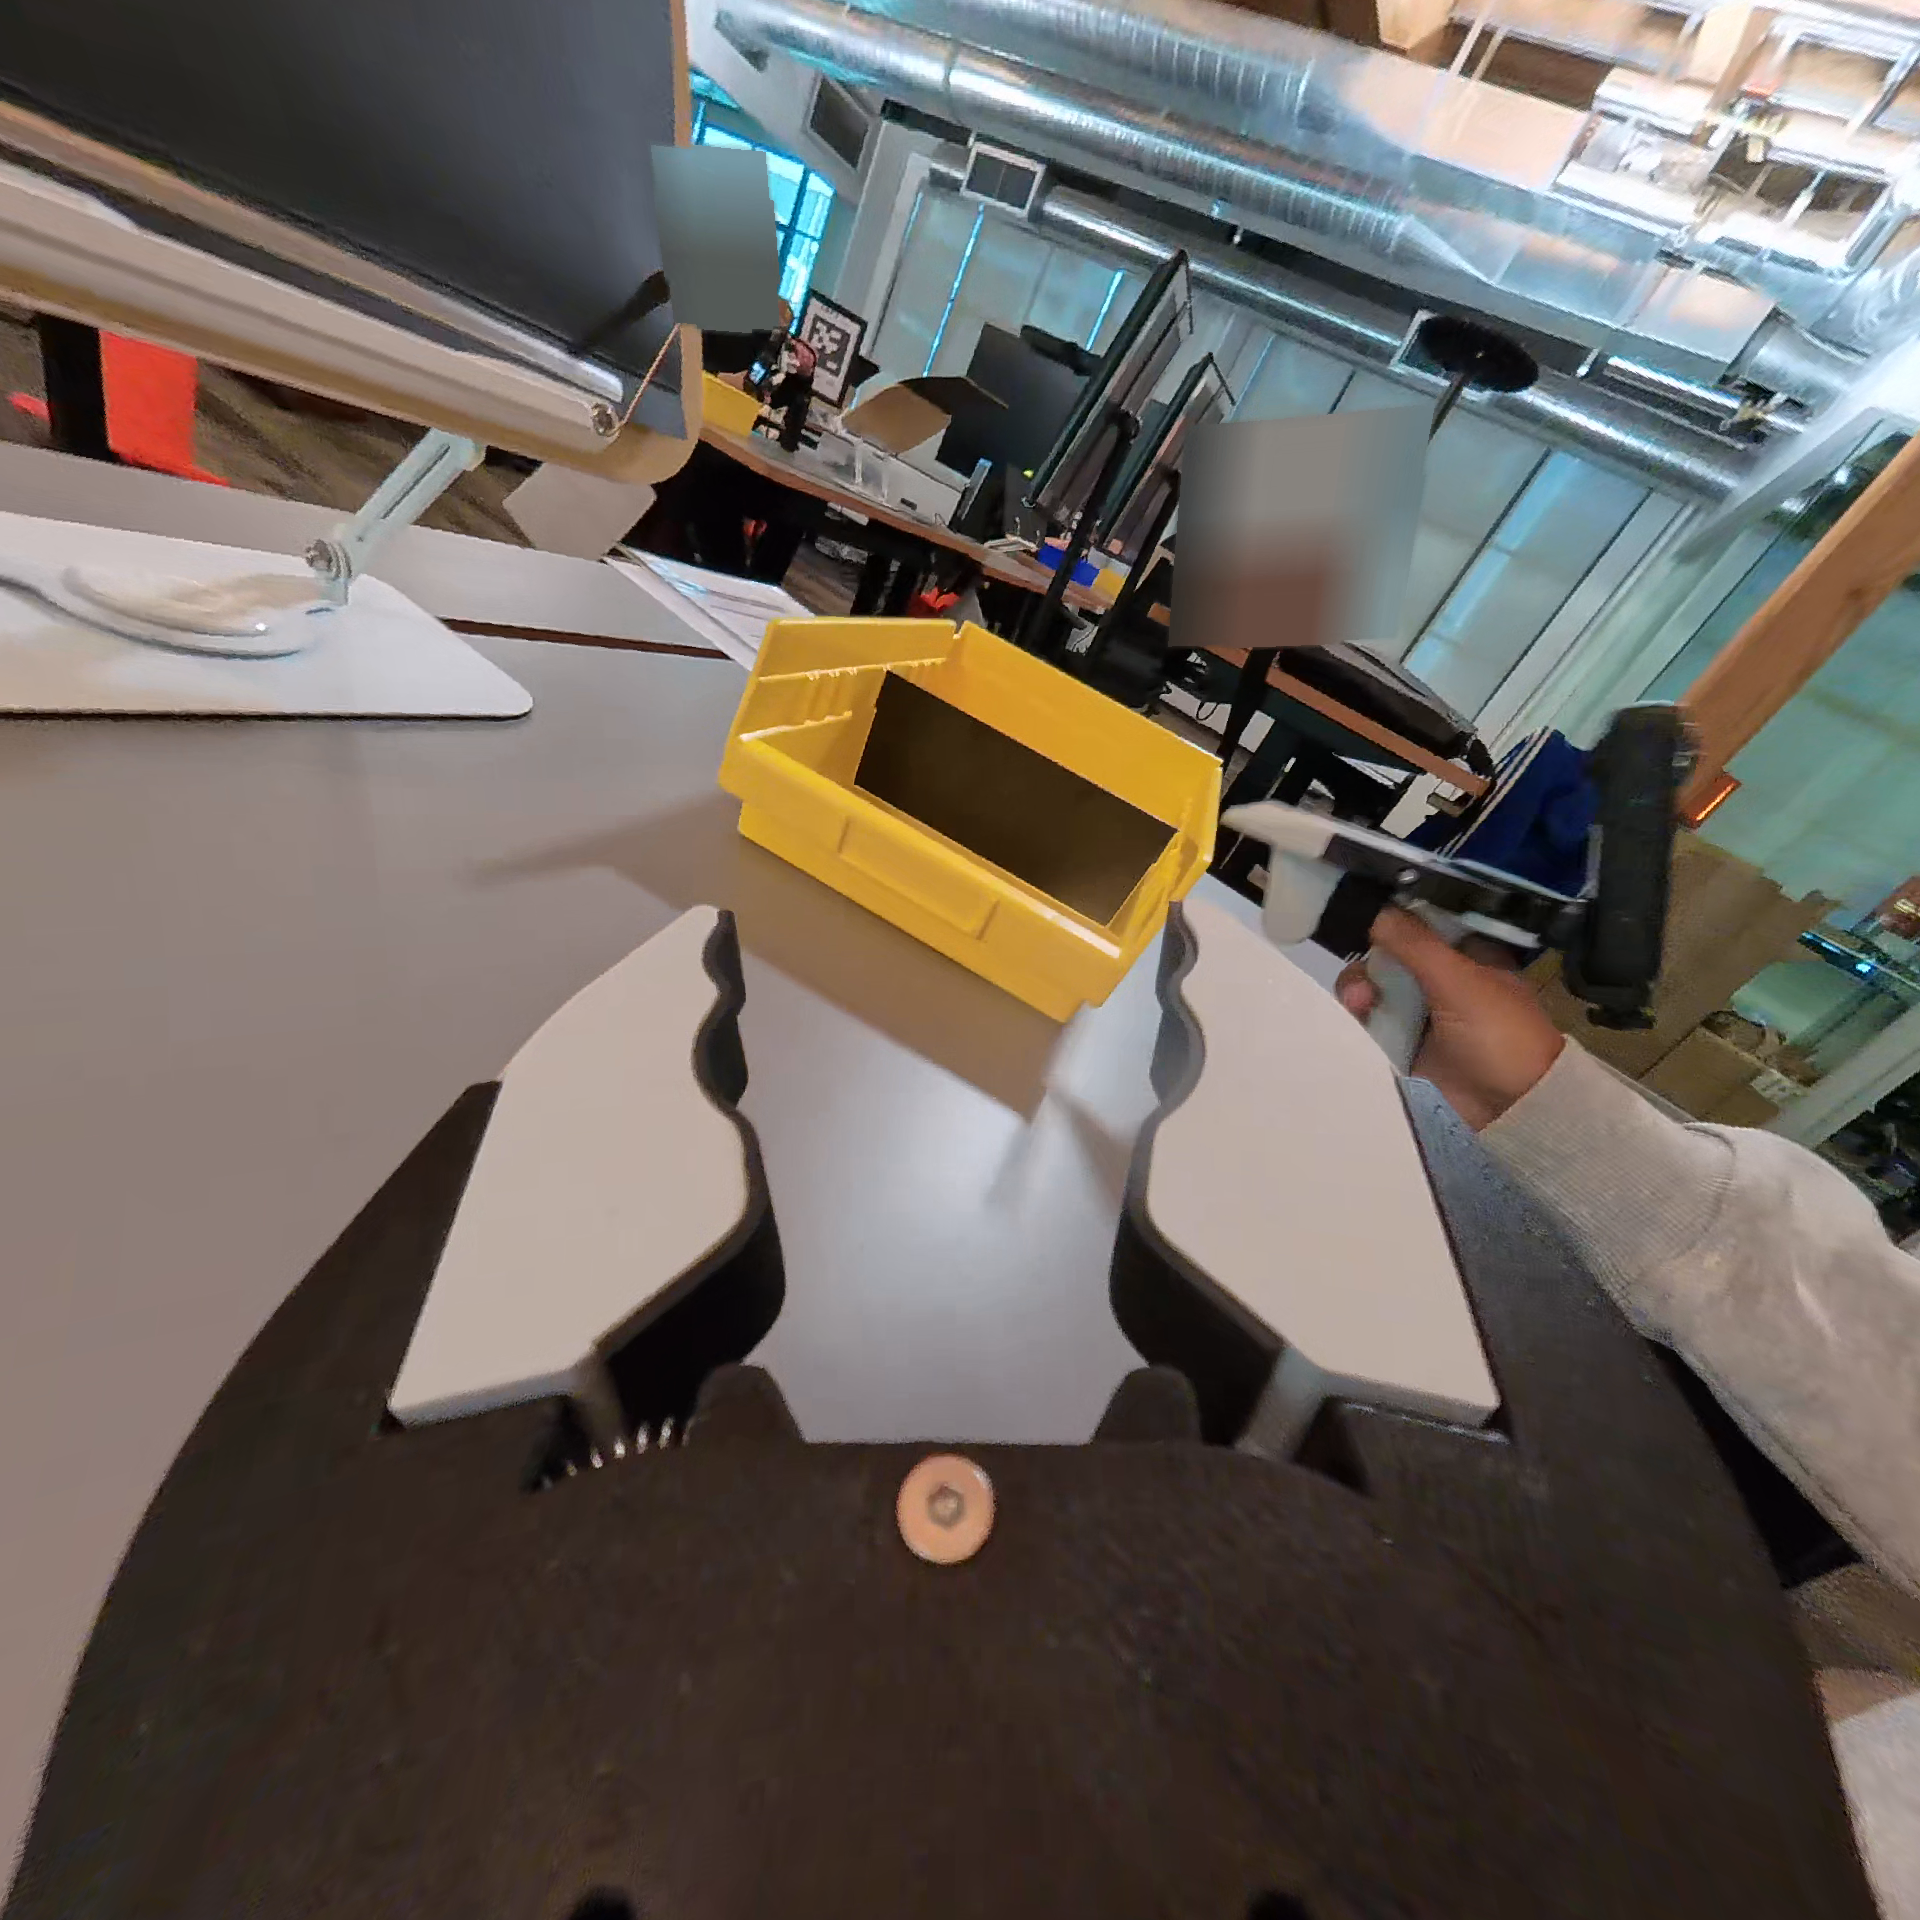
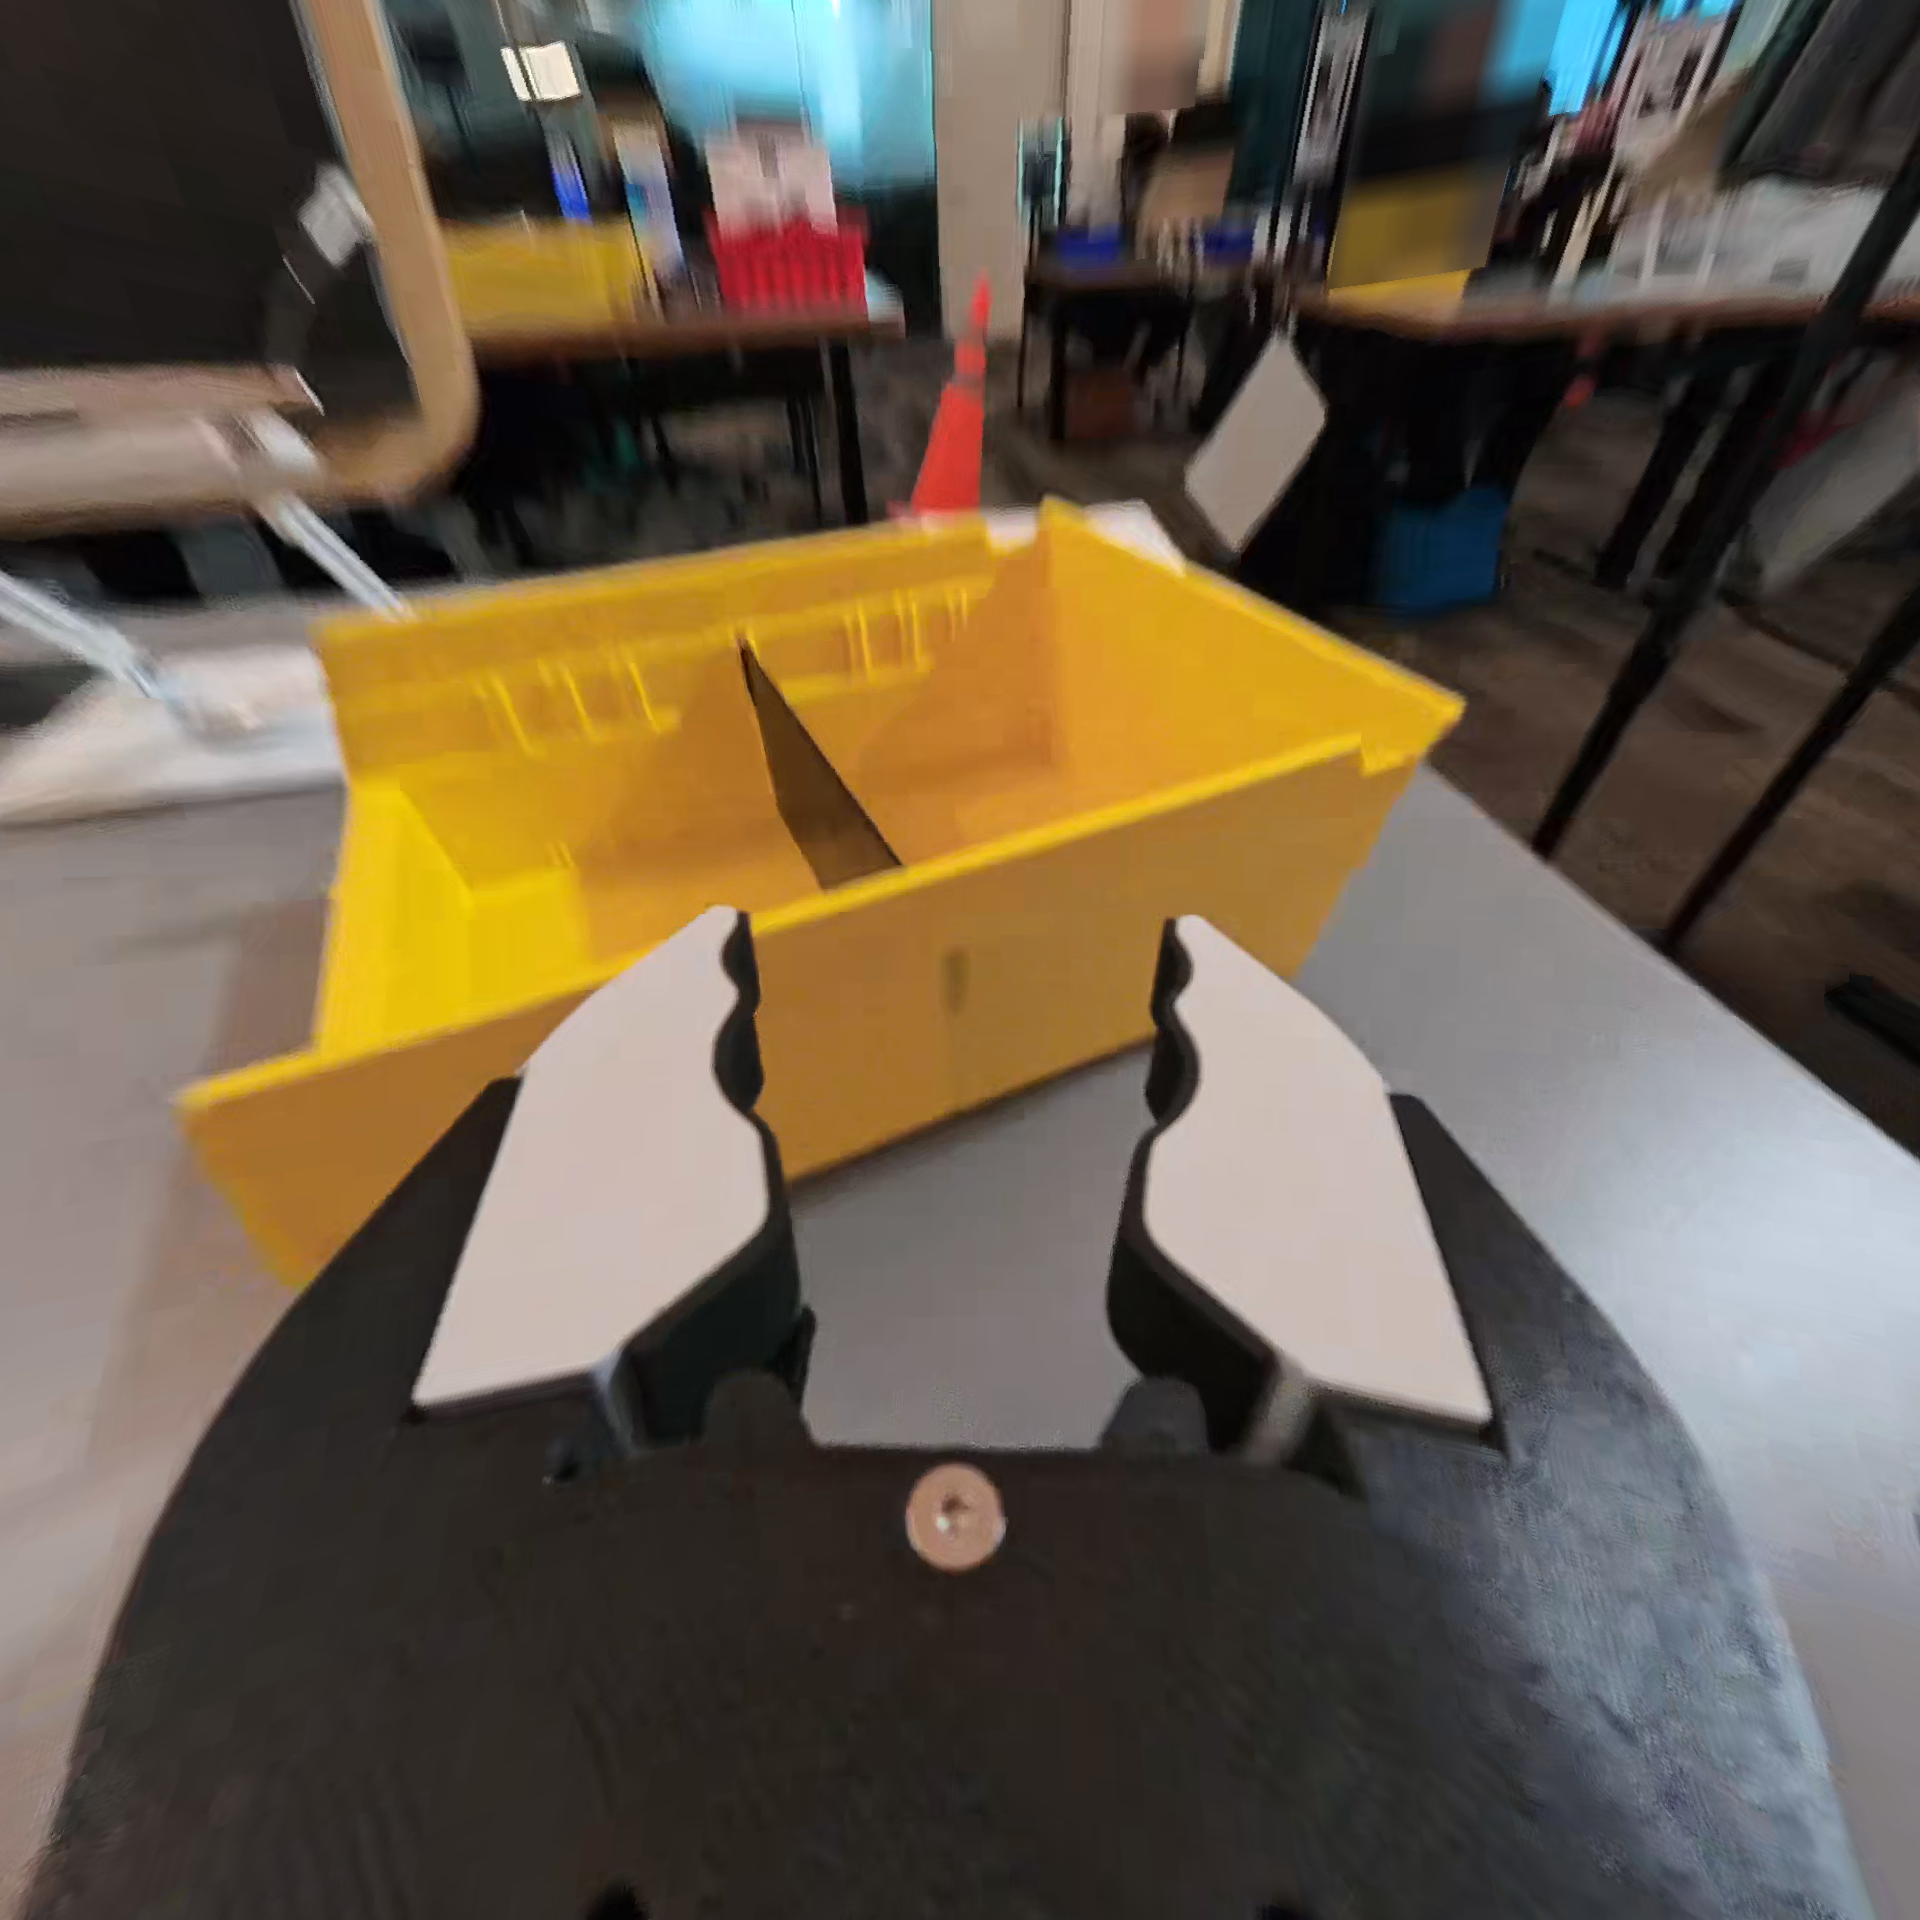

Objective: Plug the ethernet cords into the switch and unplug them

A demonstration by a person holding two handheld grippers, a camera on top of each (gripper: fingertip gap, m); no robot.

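Note:
A yellow plastic bin (image 1: 914, 873) with a dark divider inside sits on the grey table (image 1: 312, 935); it also shows in the right wrist view (image 2: 935, 1018), blurred. No ethernet cords or switch show in either view. My left gripper (image 1: 951, 935) is open and empty, just short of the bin's near wall. My right gripper (image 2: 956, 935) is open and empty, close in front of the bin's long side. The right gripper (image 1: 1288, 862) also shows in the left wrist view, held by a hand in a grey sleeve to the right of the bin.
A monitor's white base plate (image 1: 260, 655) and slanted arm stand at the left of the table, the screen above it. The table's right edge (image 2: 1662, 987) drops to carpet. An orange cone (image 2: 956, 416), desks and monitors lie beyond.

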